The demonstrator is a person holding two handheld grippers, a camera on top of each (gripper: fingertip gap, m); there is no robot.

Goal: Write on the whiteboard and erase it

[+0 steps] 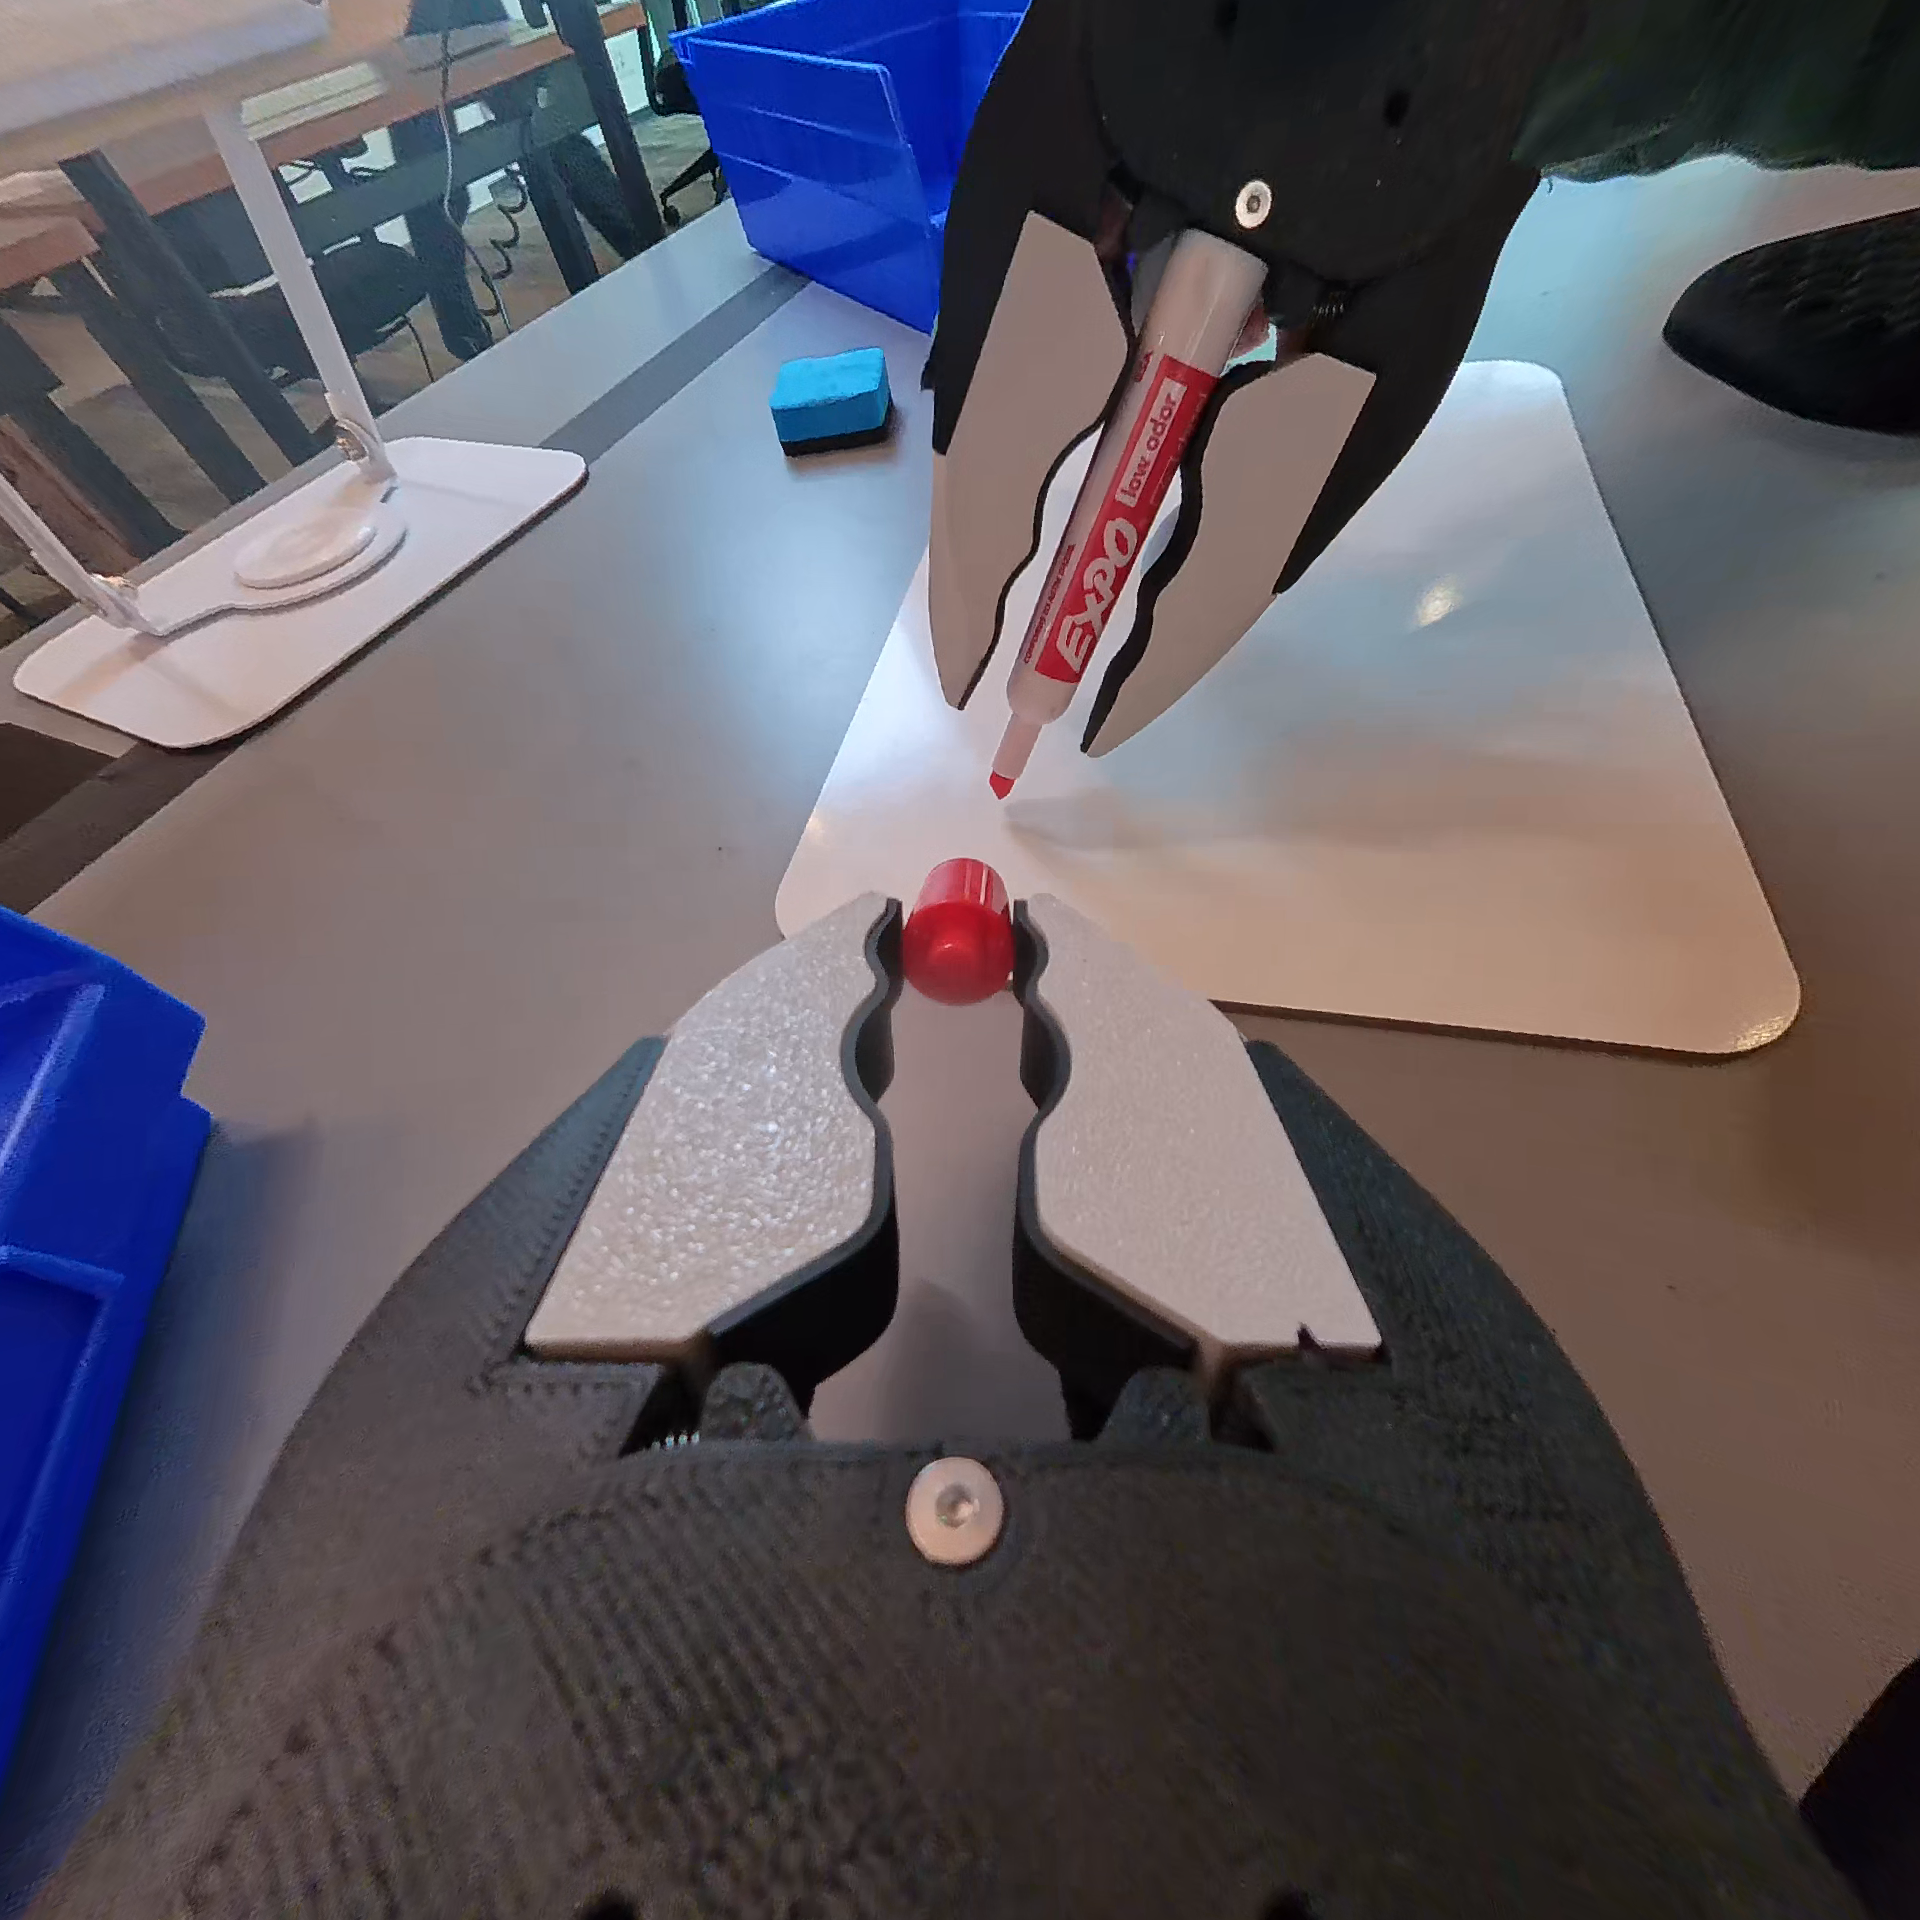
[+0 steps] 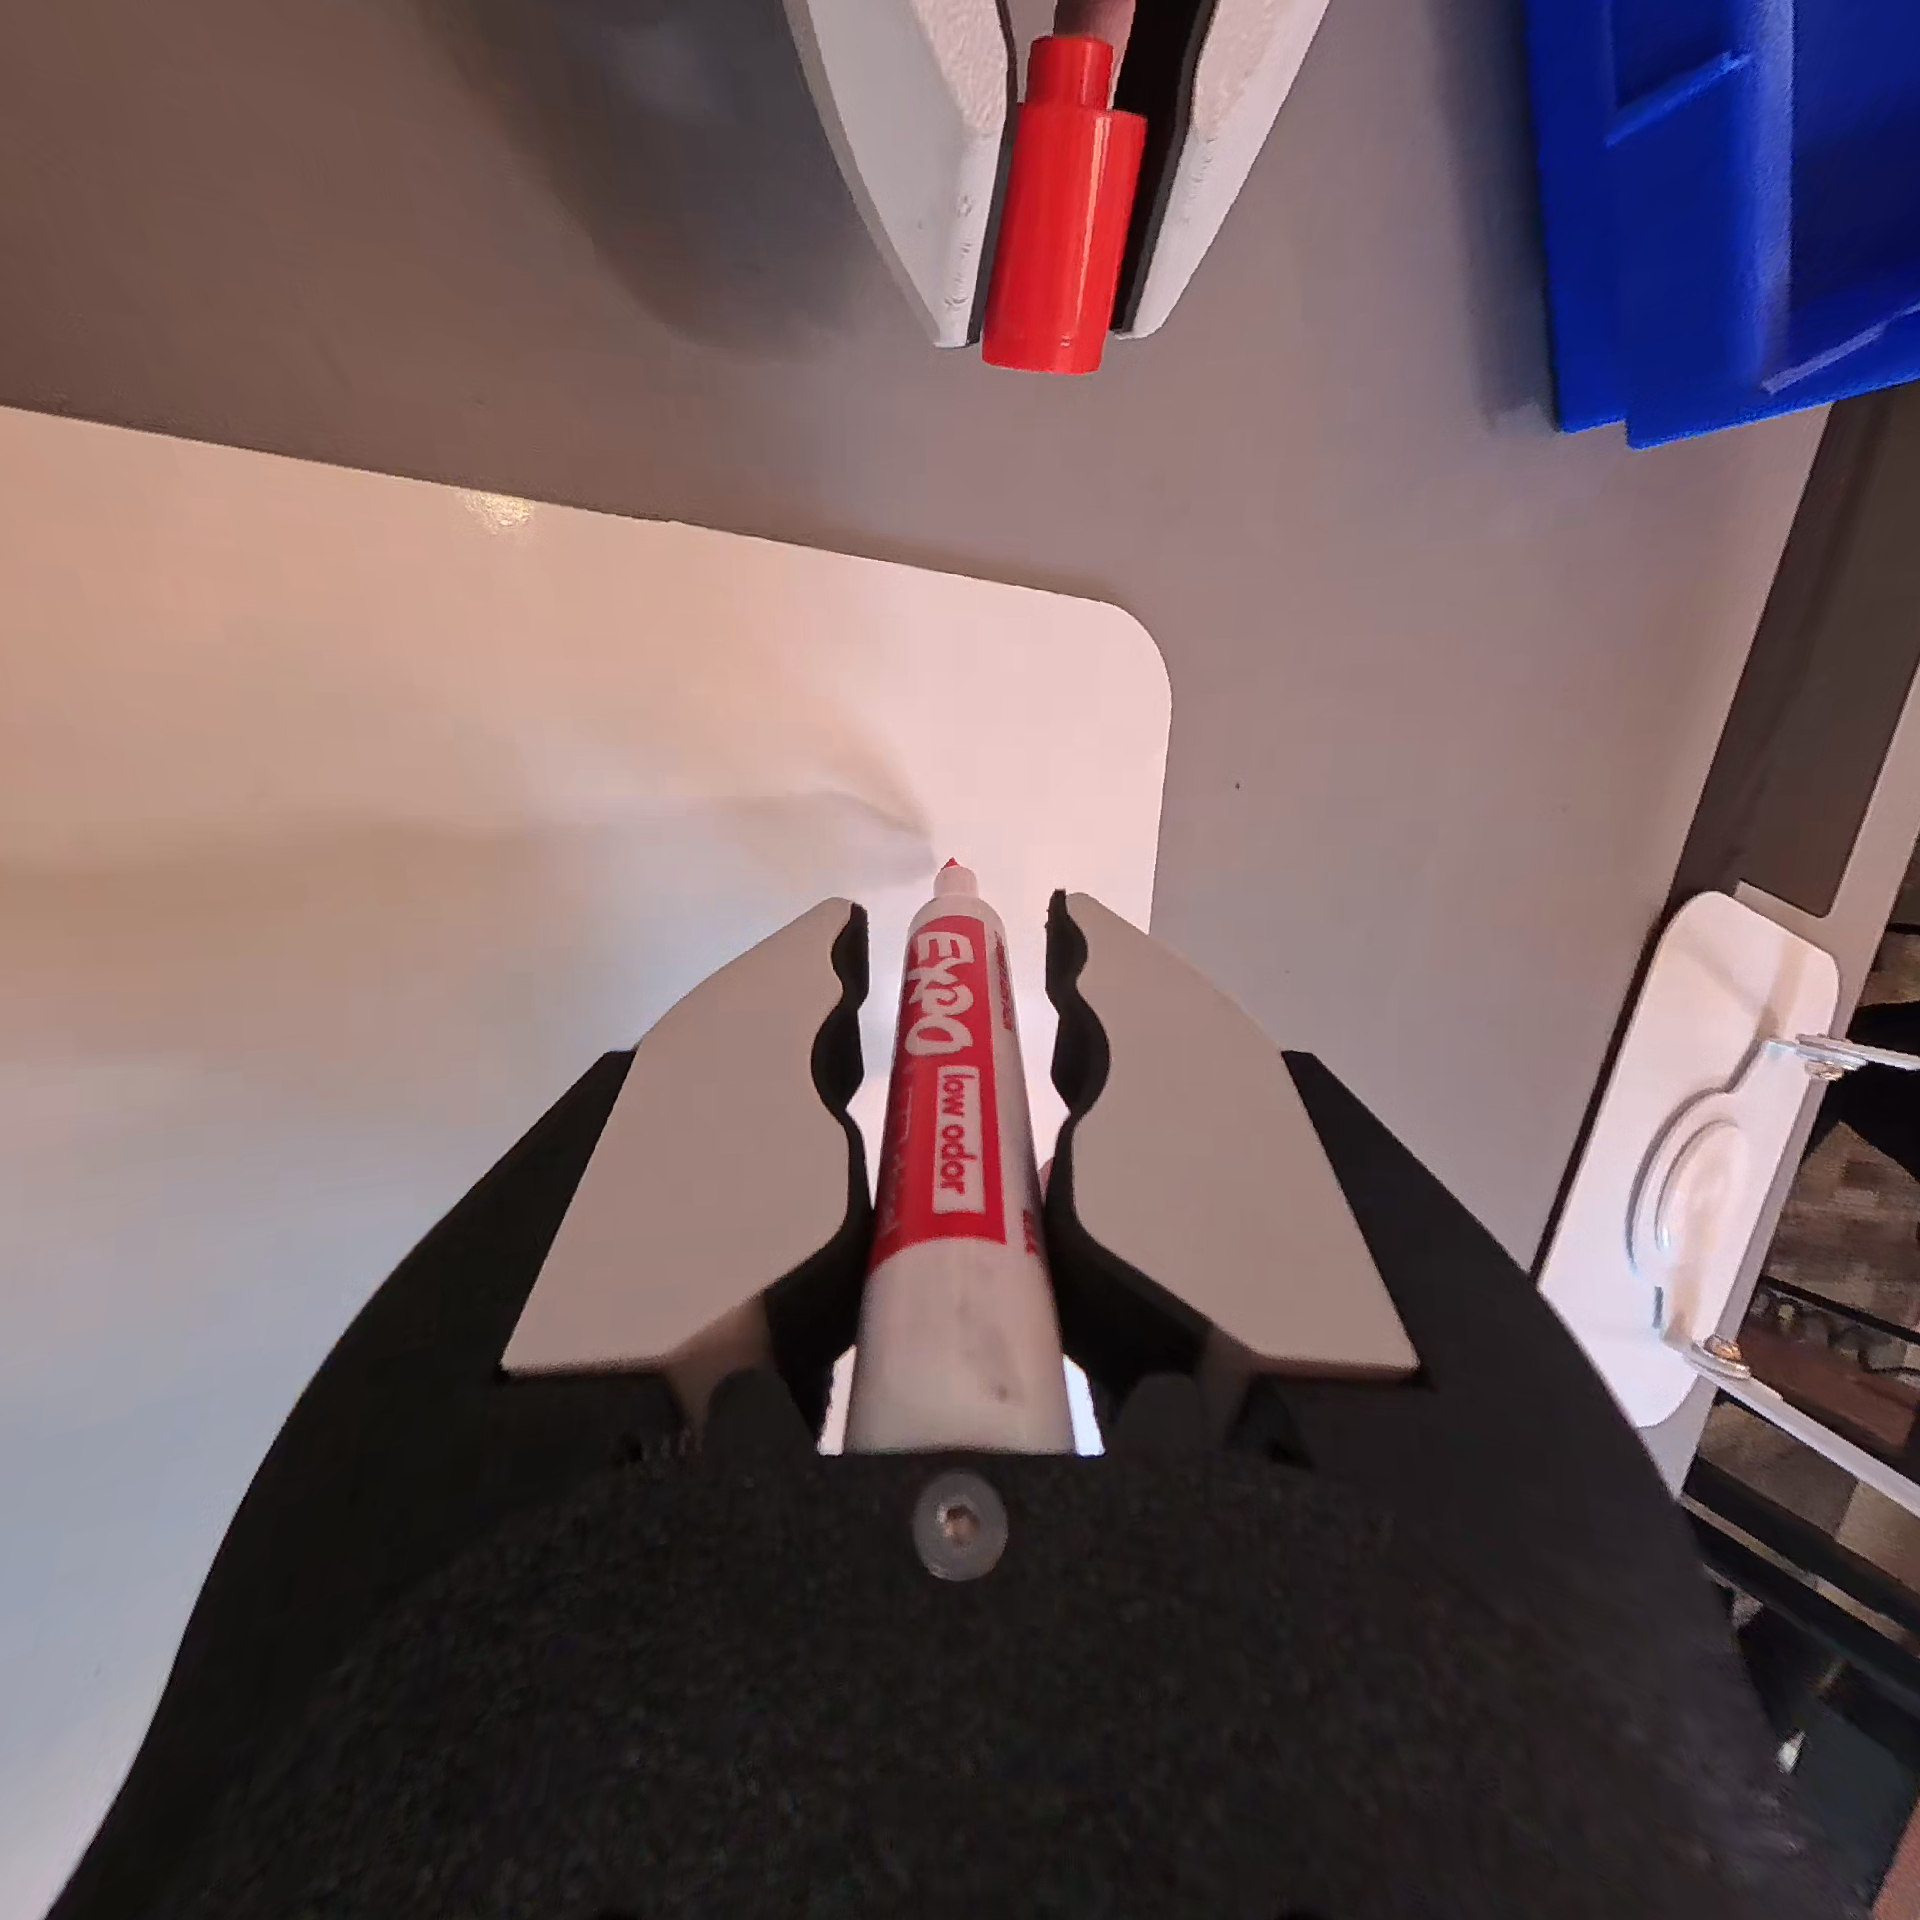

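Observation:
My left gripper (image 1: 956, 914) is shut on a red marker cap (image 1: 958, 940), which lies lengthwise between the pads and sticks out past the tips. The right wrist view shows the same gripper (image 2: 1049, 332) and cap (image 2: 1060, 229) at the top. My right gripper (image 2: 956, 914) is shut on an uncapped red-and-white marker (image 2: 951, 1091), clamped deep between the fingers with its tip pointing forward. The left wrist view shows this gripper (image 1: 1029, 722) and marker (image 1: 1117, 520) slanting down. The red tip is at or just above the white whiteboard (image 1: 1403, 779) near a corner (image 2: 416, 831). The board bears no marks.
A blue-and-black eraser (image 1: 831, 400) lies on the grey table left of the board. Blue bins stand at the back (image 1: 831, 135) and near left (image 1: 83, 1195). A white lamp base (image 1: 312, 582) sits at the table's left edge. A black object (image 1: 1808, 322) lies far right. My hands' fingertips stand some 8 cm from each other.

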